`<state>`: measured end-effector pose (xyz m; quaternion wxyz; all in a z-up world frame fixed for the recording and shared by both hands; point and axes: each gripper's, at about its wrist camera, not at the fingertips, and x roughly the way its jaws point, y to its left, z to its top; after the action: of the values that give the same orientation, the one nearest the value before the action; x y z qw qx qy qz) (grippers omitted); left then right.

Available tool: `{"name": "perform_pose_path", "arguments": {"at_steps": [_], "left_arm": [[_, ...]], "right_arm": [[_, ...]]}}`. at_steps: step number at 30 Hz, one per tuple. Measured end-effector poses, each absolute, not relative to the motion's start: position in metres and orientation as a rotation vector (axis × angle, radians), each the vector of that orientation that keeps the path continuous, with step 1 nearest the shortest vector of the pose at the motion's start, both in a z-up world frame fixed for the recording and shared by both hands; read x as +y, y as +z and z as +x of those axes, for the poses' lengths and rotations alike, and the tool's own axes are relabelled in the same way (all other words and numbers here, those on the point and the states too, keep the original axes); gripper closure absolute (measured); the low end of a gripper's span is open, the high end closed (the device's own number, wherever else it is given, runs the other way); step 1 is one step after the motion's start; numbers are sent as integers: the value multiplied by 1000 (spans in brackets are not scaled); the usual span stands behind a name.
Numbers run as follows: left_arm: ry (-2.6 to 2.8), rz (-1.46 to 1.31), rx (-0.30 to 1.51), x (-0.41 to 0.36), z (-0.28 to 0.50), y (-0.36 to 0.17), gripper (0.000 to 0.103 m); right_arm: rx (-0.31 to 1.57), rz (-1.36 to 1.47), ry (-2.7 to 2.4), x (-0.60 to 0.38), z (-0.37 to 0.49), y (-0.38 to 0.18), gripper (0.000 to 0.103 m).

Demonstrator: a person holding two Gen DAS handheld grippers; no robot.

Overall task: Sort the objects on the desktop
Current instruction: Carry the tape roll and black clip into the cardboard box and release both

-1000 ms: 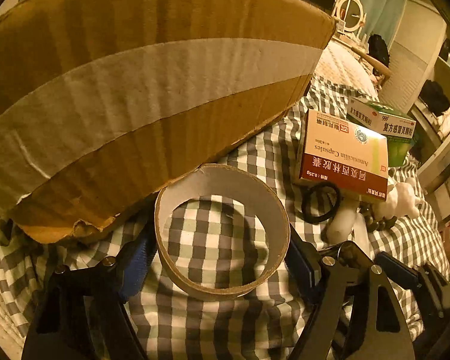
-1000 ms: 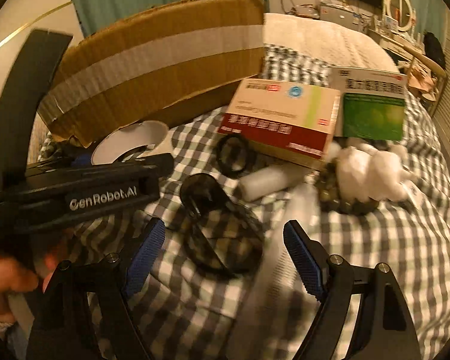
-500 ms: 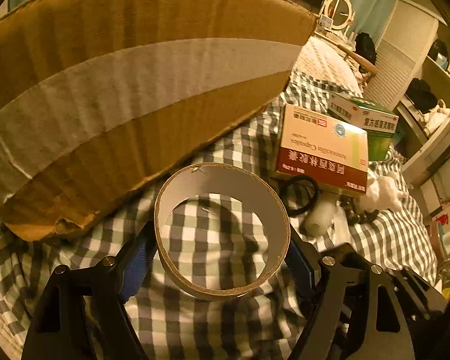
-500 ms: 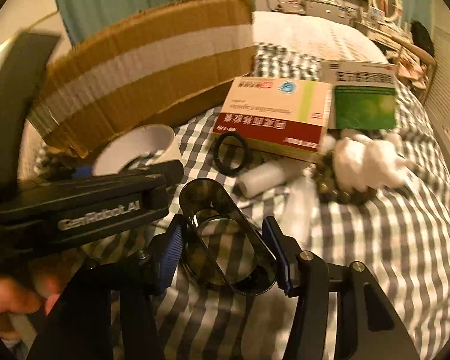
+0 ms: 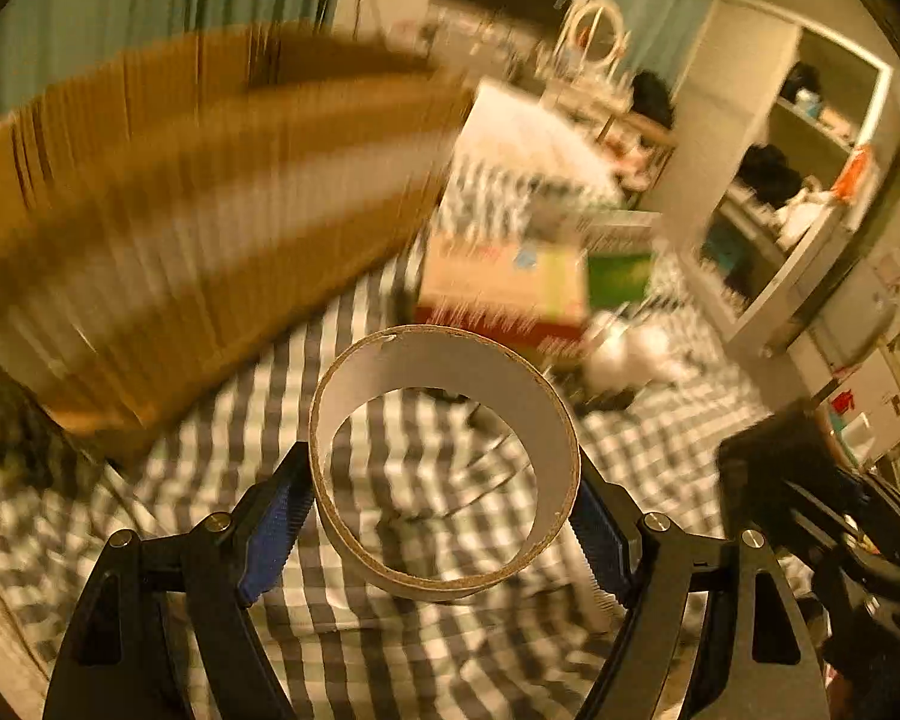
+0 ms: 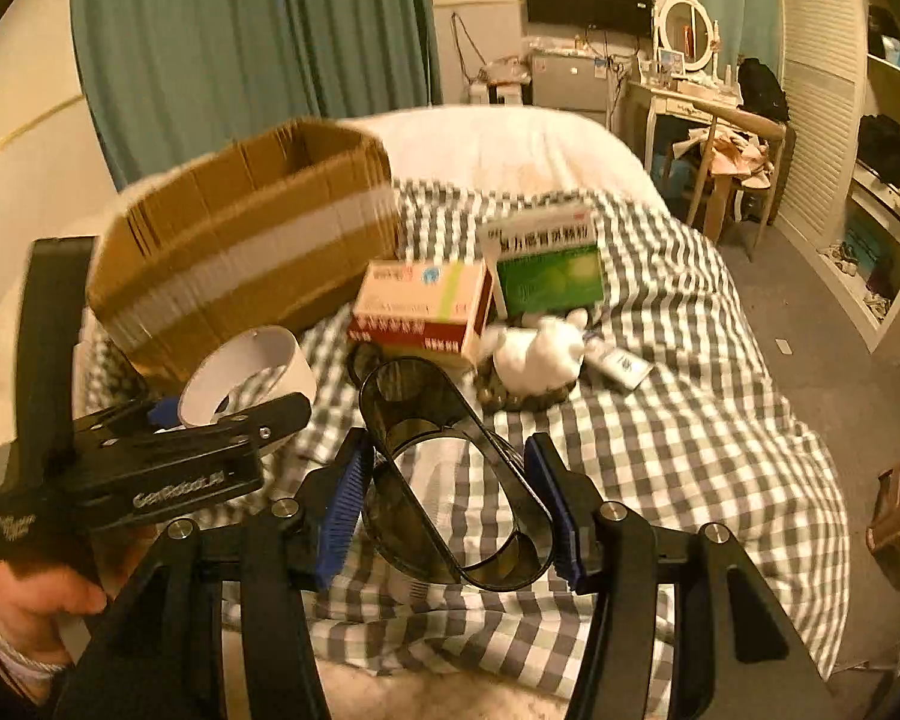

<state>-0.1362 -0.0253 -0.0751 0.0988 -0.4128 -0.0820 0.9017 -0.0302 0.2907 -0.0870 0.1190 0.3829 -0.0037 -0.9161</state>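
My left gripper [image 5: 444,504] is shut on a cardboard tape ring [image 5: 450,360], which is lifted off the checked cloth [image 5: 390,648]; the scene behind it is motion-blurred. My right gripper [image 6: 450,510] is shut on a dark translucent oval holder [image 6: 408,516], held above the cloth. In the right wrist view the left gripper [image 6: 234,408] and its ring [image 6: 252,372] hang at the left, in front of the open cardboard box [image 6: 240,252]. A hand [image 6: 30,600] grips the left tool.
A red-and-white medicine box [image 6: 420,306], a green medicine box [image 6: 549,267], a white plush toy [image 6: 540,351] and a small tube [image 6: 621,363] lie on the checked cloth [image 6: 690,420] beyond the grippers. The bed drops to the floor at the right. Shelves [image 5: 810,180] stand far right.
The right gripper closed on the dark oval holder and lifted it. The left gripper rose with the tape ring off the cloth, so the cardboard box now sits lower and farther.
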Motion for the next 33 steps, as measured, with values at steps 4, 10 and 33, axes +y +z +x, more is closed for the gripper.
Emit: {"name": "perform_pose_path", "arguments": {"at_steps": [4, 10, 33], "left_arm": [[2776, -983, -224, -34, -122, -18, 21], [2951, -779, -197, -66, -141, 47, 21], [3007, -991, -638, -192, -247, -14, 20]], "right_arm": [[-51, 1029, -2680, 288, -29, -55, 51], [-48, 896, -2633, 256, -58, -13, 51], [-175, 891, -2480, 125, -239, -30, 50]]}}
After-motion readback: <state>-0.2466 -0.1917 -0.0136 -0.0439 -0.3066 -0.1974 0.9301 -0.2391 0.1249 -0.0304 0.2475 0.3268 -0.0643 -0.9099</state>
